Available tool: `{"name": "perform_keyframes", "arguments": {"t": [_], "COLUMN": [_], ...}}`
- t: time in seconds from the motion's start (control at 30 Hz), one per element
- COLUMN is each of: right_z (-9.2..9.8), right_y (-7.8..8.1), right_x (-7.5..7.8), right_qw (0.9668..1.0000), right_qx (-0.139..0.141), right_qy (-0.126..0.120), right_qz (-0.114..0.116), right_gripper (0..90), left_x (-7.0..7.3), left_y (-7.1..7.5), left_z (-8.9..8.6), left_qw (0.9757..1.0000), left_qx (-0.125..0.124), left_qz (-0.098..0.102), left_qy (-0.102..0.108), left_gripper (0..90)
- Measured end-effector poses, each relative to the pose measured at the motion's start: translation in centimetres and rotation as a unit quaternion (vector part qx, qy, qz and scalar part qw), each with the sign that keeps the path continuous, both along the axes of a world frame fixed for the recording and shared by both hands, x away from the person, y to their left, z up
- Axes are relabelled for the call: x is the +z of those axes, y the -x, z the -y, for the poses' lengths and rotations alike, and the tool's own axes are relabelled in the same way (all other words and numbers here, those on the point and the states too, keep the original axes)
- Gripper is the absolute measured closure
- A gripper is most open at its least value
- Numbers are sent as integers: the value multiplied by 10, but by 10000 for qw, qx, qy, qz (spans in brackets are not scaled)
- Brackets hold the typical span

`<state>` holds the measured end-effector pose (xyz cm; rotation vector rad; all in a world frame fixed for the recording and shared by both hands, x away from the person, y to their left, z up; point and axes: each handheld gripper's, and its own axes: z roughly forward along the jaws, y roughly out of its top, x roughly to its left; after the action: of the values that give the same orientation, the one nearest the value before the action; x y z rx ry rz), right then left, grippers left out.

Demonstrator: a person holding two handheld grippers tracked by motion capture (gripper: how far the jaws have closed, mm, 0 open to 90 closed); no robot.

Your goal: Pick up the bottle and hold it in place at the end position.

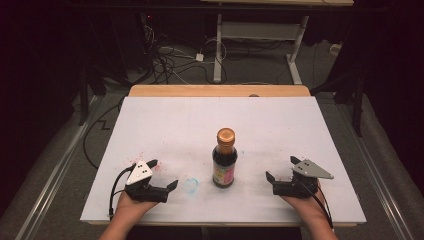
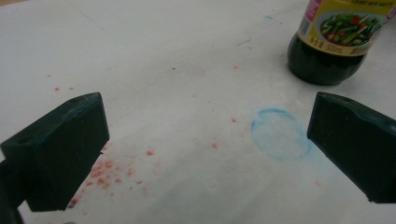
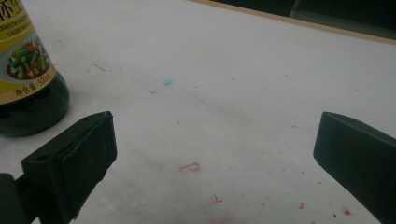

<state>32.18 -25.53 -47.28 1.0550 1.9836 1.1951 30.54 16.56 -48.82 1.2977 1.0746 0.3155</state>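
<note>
**Bottle waits between 2 open claws**

The work in hand seems to be taking the bottle [image 1: 225,158], and no claw has reached it yet. To do this step well, I think one claw should go in low and level, with one jaw on each side of the dark body under the label, and close only when the body is well inside. The round glass may slip or tip if it is pinched near the gold cap [image 1: 225,134].

The left claw [image 1: 164,174] rests near the front edge of the table [image 1: 165,115], its jaws wide apart, holding nothing and touching nothing. A blue ring mark [image 2: 280,134] lies just ahead of its right jaw, and the bottle stands upright beyond that mark, ahead and to the right.

The right claw [image 1: 281,168] is also wide and empty. From it, the bottle is ahead and to the left, apart from the left jaw.
</note>
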Motion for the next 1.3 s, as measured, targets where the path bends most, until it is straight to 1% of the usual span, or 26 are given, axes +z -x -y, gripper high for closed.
{"name": "perform_keyframes", "arguments": {"t": [0.1, 0.17, 0.2, 0.37, 0.4, 0.43, 0.47, 0.5, 0.57, 0.7, 0.73, 0.83, 0.9, 0.97, 1.03, 1.13, 1.17, 1.23, 1.3], "right_z": [0, 0, 0, 2, 2, 3, 3, 3, 4, 7, 7, 7, 8, 8, 8, 8, 8, 9, 9], "right_y": [0, 1, 1, 2, 2, 2, 2, 2, 2, 4, 5, 5, 5, 4, 4, 4, 4, 5, 5], "right_x": [0, 0, 0, 1, 0, 0, 0, 0, 0, 0, 0, 0, 0, 0, 0, 0, 0, 1, 1], "right_qw": [10000, 10000, 10000, 10000, 10000, 10000, 10000, 10000, 10000, 10000, 10000, 10000, 10000, 10000, 10000, 10000, 10000, 10000, 10000], "right_qx": [16, 19, 19, 62, 62, 51, 42, 35, 20, 10, 0, -5, -7, -1, 1, -1, -1, -12, -20], "right_qy": [-6, -5, -5, -31, -28, -34, -39, -34, -18, 4, -2, -7, -15, -14, -18, -13, -17, -34, -34], "right_qz": [-6, -9, -9, -27, -32, -37, -46, -47, -43, -38, -52, -46, -38, -42, -41, -30, -24, -14, -19], "right_gripper": [5, 5, 5, 5, 4, 4, 4, 5, 4, 4, 4, 4, 4, 5, 5, 4, 5, 5, 5], "left_x": [4, 5, 5, 5, 6, 6, 7, 8, 9, 10, 11, 14, 16, 19, 20, 21, 19, 19, 21], "left_y": [2, 3, 4, 6, 7, 7, 7, 7, 8, 9, 9, 8, 9, 9, 8, 7, 4, 4, 3], "left_z": [5, 9, 11, 22, 27, 27, 29, 34, 37, 49, 51, 57, 62, 68, 73, 81, 73, 75, 83], "left_qw": [9999, 9999, 9999, 9996, 9994, 9994, 9993, 9988, 9987, 9978, 9976, 9965, 9961, 9948, 9946, 9936, 9898, 9897, 9910], "left_qx": [-51, -63, -106, -268, -337, -337, -368, -445, -462, -646, -667, -749, -797, -896, -932, -997, -1354, -1357, -1322], "left_qz": [-7, 60, 75, 62, 55, 55, 33, 13, 17, 27, 37, -44, -28, -68, -35, -68, 50, 64, 71], "left_qy": [91, 81, 55, 48, 62, 62, 98, 183, 209, 146, 178, 373, 389, 480, 452, 521, -441, -454, -219], "left_gripper": [0, 0, 0, 0, 0, 0, 0, 0, 0, 0, 0, 0, 0, 0, 0, 0, 0, 0, 0]}}
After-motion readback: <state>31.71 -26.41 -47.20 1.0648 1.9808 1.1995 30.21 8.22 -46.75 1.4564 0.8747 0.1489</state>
